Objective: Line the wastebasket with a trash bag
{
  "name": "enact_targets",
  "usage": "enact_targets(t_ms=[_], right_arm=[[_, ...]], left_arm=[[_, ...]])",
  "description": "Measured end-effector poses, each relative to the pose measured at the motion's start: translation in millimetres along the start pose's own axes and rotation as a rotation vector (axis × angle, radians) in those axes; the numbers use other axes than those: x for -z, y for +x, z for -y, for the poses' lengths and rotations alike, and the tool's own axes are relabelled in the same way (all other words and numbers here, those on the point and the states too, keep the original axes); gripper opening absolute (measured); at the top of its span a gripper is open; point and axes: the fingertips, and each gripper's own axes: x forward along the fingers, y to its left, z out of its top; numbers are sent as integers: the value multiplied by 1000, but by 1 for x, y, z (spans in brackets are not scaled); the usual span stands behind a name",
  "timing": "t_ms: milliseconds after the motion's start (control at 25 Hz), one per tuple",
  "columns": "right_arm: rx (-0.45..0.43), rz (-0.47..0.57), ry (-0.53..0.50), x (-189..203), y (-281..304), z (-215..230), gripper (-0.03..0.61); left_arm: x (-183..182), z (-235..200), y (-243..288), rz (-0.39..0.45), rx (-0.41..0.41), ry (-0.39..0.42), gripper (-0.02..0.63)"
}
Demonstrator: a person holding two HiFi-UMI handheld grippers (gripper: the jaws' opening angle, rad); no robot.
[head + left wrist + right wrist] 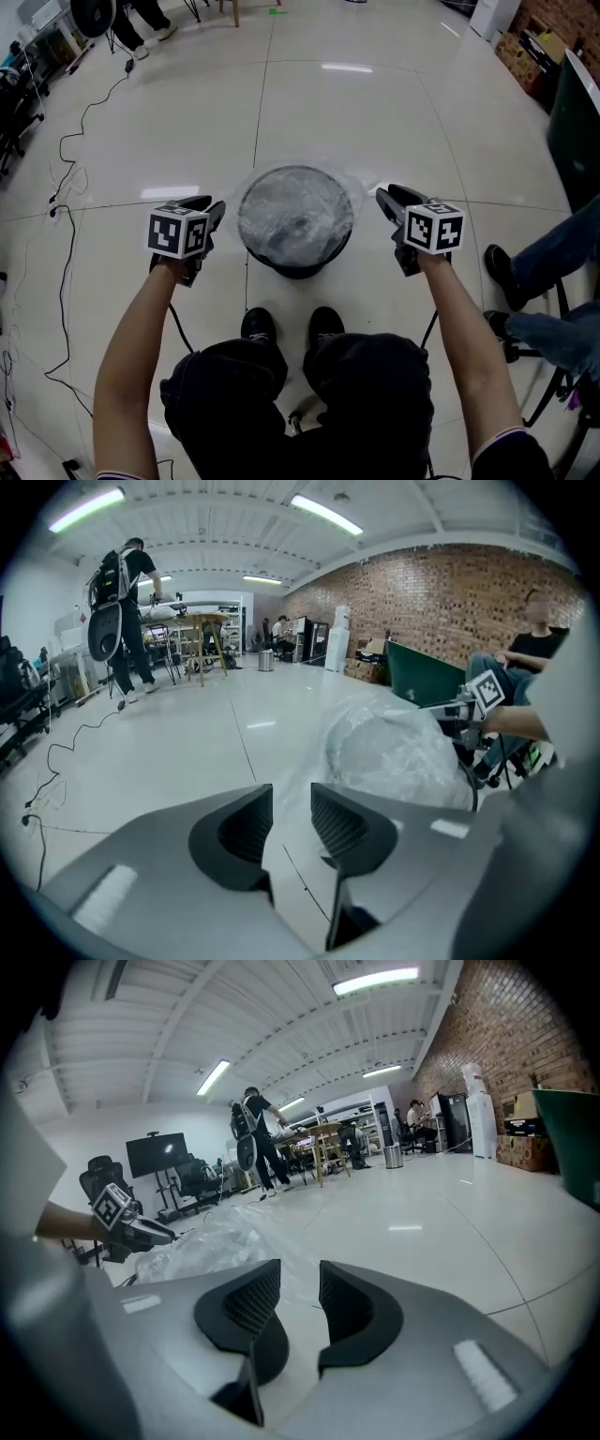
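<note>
Clear plastic trash bag lines the wastebasket; left gripper and right gripper hold jaws apart.

1. the wastebasket is round and dark. it stands upright on the pale tiled floor, right in front of me.
2. the trash bag is clear, crinkled plastic. it sits inside the wastebasket and sags toward the middle.
3. i see its edge turned out over the rim, with loose film flaring wider on the far side.
</note>
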Motion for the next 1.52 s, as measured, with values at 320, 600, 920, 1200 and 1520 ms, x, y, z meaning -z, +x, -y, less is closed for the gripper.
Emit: enact_targets(t_ms=[320, 600, 920, 1200, 1520], right_arm=[[-69, 41, -74, -49, 10, -29, 128], [-154, -32, -137, -65, 51, -46, 192], [-235, -153, -160, -52, 86, -56, 180], [-284, -152, -178, -54, 85, -67, 3], [-316, -112, -210, -68, 54, -82, 2]], left_arm=[[-57, 13, 9, 85, 47, 33, 125], [-76, 23, 46, 58, 115, 71, 148], [-70, 28, 73, 4, 185, 63, 146], [-77, 31, 65, 21, 183, 89, 12], [-82, 44, 32, 41, 195, 125, 12]])
